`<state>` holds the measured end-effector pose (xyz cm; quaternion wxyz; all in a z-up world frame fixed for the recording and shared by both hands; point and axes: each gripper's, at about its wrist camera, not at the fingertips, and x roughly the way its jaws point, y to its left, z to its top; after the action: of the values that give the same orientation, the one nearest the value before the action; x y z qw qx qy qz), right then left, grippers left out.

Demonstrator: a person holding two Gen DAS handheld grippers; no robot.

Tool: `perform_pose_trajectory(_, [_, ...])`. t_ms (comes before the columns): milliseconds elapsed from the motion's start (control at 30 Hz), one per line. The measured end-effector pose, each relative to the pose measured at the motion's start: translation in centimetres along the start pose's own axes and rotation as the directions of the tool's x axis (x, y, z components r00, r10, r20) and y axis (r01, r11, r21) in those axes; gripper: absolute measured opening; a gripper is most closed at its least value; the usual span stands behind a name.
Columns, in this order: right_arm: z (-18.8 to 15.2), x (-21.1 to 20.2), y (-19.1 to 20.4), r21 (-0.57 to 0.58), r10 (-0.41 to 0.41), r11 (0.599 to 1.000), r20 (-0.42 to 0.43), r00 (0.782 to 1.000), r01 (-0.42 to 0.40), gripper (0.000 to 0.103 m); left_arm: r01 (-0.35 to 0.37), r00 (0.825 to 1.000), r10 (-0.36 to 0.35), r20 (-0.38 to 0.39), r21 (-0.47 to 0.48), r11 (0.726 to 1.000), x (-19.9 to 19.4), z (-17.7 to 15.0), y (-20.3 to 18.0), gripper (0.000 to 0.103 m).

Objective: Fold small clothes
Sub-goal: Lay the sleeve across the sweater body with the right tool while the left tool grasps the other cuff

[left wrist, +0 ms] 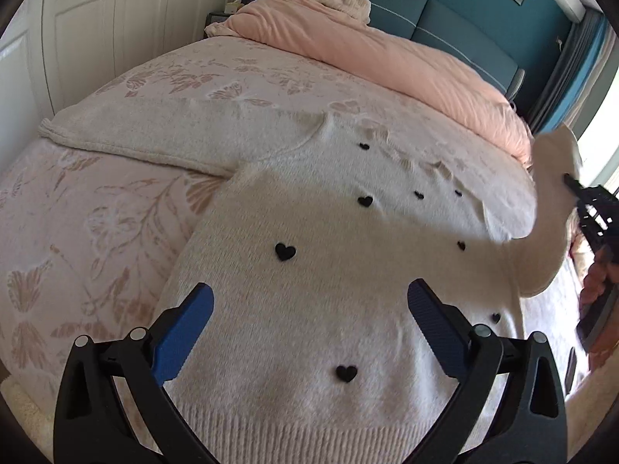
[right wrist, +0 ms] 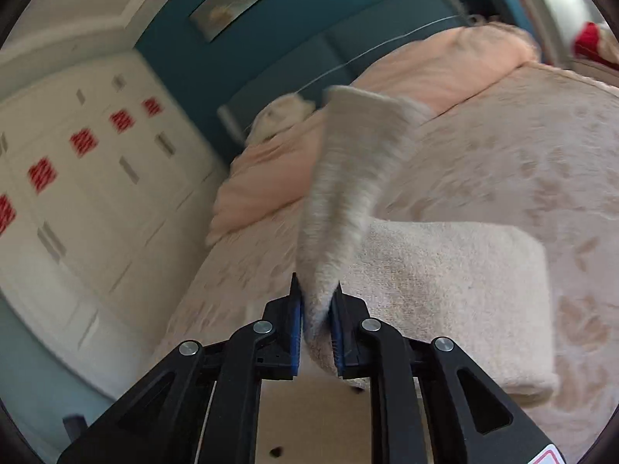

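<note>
Right gripper (right wrist: 316,301) is pinching the sweater (left wrist: 309,270) sleeve (right wrist: 348,178), lifting it; left gripper (left wrist: 309,305) is hovering wide, empty. Best carrying sleeve leftward across the body, keeping it taut.

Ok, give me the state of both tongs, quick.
Left tongs: open, empty, over the sweater.
Right tongs: shut on the sweater's sleeve, lifted.
</note>
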<state>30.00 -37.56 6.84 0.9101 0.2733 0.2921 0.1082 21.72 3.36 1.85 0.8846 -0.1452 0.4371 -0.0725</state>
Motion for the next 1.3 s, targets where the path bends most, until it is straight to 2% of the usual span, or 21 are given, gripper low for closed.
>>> perform_pose_trajectory(67, [-3.7, 5.7, 4.3, -0.107, 0.019, 0.994, -0.129, 0.991, -0.033, 0.035, 0.040, 0.999, -0.041, -0.016, -0.056, 0.998, 0.9, 1.4, 0.2, 0.098])
perform_pose_trajectory(167, [-8.1, 9.4, 5.7, -0.149, -0.065, 0.988, -0.199, 0.978, 0.035, 0.038, 0.121, 0.990, -0.128, -0.052, -0.121, 0.985, 2.9, 3.7, 0.5, 0.098])
perform_pose_trajectory(233, [-9.8, 8.4, 4.0, -0.068, -0.069, 0.996, -0.205, 0.976, 0.056, 0.045, 0.156, 0.982, -0.170, -0.086, -0.149, 0.977, 4.9, 5.2, 0.4, 0.098])
perform_pose_trajectory(300, [-11.7, 5.6, 1.2, 0.030, -0.087, 0.995, -0.171, 0.981, 0.094, 0.059, 0.183, 0.970, -0.207, -0.128, -0.176, 0.967, 7.9, 6.5, 0.3, 0.098])
perform_pose_trajectory(467, [-13.5, 0.7, -6.8, 0.255, -0.195, 0.938, -0.167, 0.966, 0.233, 0.062, 0.120, 0.956, -0.192, -0.223, -0.299, 0.947, 16.0, 7.8, 0.7, 0.097])
perform_pose_trajectory(533, [-13.2, 0.0, -9.5, 0.349, -0.194, 0.907, -0.153, 0.969, 0.237, 0.062, 0.109, 0.953, -0.204, -0.223, -0.376, 0.920, 17.6, 7.8, 1.1, 0.087])
perform_pose_trajectory(567, [-12.8, 0.0, -10.6, 0.391, -0.174, 0.895, -0.134, 0.975, 0.214, 0.062, 0.098, 0.953, -0.205, -0.224, -0.412, 0.906, 18.1, 7.8, 1.2, 0.076])
perform_pose_trajectory(600, [-12.3, 0.4, -11.5, 0.430, -0.164, 0.880, -0.121, 0.979, 0.201, 0.062, 0.104, 0.952, -0.216, -0.215, -0.439, 0.893, 18.4, 7.9, 1.2, 0.052])
perform_pose_trajectory(633, [-12.1, 0.9, -12.4, 0.471, -0.163, 0.860, -0.111, 0.980, 0.197, 0.062, 0.125, 0.949, -0.238, -0.206, -0.447, 0.886, 18.6, 8.2, 1.0, 0.037])
perform_pose_trajectory(667, [-11.7, 1.7, -13.2, 0.514, -0.141, 0.841, -0.095, 0.985, 0.170, 0.059, 0.162, 0.940, -0.276, -0.202, -0.450, 0.878, 19.0, 8.6, 0.7, 0.009])
perform_pose_trajectory(733, [-10.6, 3.0, -13.8, 0.552, -0.114, 0.823, -0.072, 0.991, 0.134, 0.013, 0.194, 0.945, -0.285, -0.163, -0.423, 0.885, 18.3, 9.9, -0.4, 0.011])
perform_pose_trajectory(767, [-9.7, 3.1, -13.7, 0.548, -0.114, 0.827, -0.052, 0.992, 0.124, 0.009, 0.221, 0.950, -0.287, -0.122, -0.382, 0.897, 17.4, 11.0, -1.1, 0.010])
perform_pose_trajectory(833, [-8.0, 0.8, -12.2, 0.510, -0.091, 0.860, 0.116, 0.989, 0.019, 0.008, 0.290, 0.952, -0.306, -0.016, -0.267, 0.919, 14.6, 13.1, -3.0, 0.010])
perform_pose_trajectory(900, [-7.3, -1.7, -11.0, 0.444, -0.096, 0.896, 0.228, 0.969, -0.015, 0.007, 0.330, 0.944, -0.325, 0.058, -0.181, 0.926, 12.7, 14.2, -4.1, 0.010])
perform_pose_trajectory(933, [-7.7, -1.8, -11.2, 0.424, -0.127, 0.905, 0.229, 0.965, 0.018, 0.006, 0.327, 0.945, -0.322, 0.057, -0.154, 0.932, 12.9, 14.1, -4.4, 0.010])
perform_pose_trajectory(1000, [-9.4, 0.8, -13.4, 0.425, -0.217, 0.888, 0.048, 0.975, 0.177, 0.006, 0.251, 0.966, -0.257, -0.029, -0.132, 0.959, 15.8, 12.8, -4.2, 0.010])
perform_pose_trajectory(1033, [-10.8, 2.6, -14.8, 0.431, -0.259, 0.863, -0.071, 0.963, 0.264, 0.006, 0.199, 0.974, -0.211, -0.082, -0.133, 0.971, 17.7, 11.6, -3.7, 0.010])
perform_pose_trajectory(1067, [-12.0, 3.1, -15.6, 0.427, -0.265, 0.857, -0.113, 0.958, 0.287, 0.004, 0.142, 0.977, -0.162, -0.141, -0.144, 0.979, 19.6, 10.2, -3.0, 0.010])
perform_pose_trajectory(1100, [-12.1, 2.5, -15.0, 0.407, -0.270, 0.871, -0.070, 0.960, 0.274, 0.005, 0.113, 0.974, -0.142, -0.174, -0.165, 0.980, 20.5, 8.8, -1.8, 0.010])
perform_pose_trajectory(1233, [-11.0, 0.4, -12.8, 0.390, -0.304, 0.870, -0.055, 0.951, 0.301, 0.009, 0.202, 0.967, -0.233, -0.103, -0.250, 0.947, 20.5, 7.1, 0.4, 0.012])
perform_pose_trajectory(1300, [-10.7, -1.5, -10.6, 0.343, -0.378, 0.870, 0.007, 0.926, 0.353, 0.014, 0.206, 0.965, -0.238, -0.106, -0.252, 0.946, 20.6, 7.2, 0.5, 0.012])
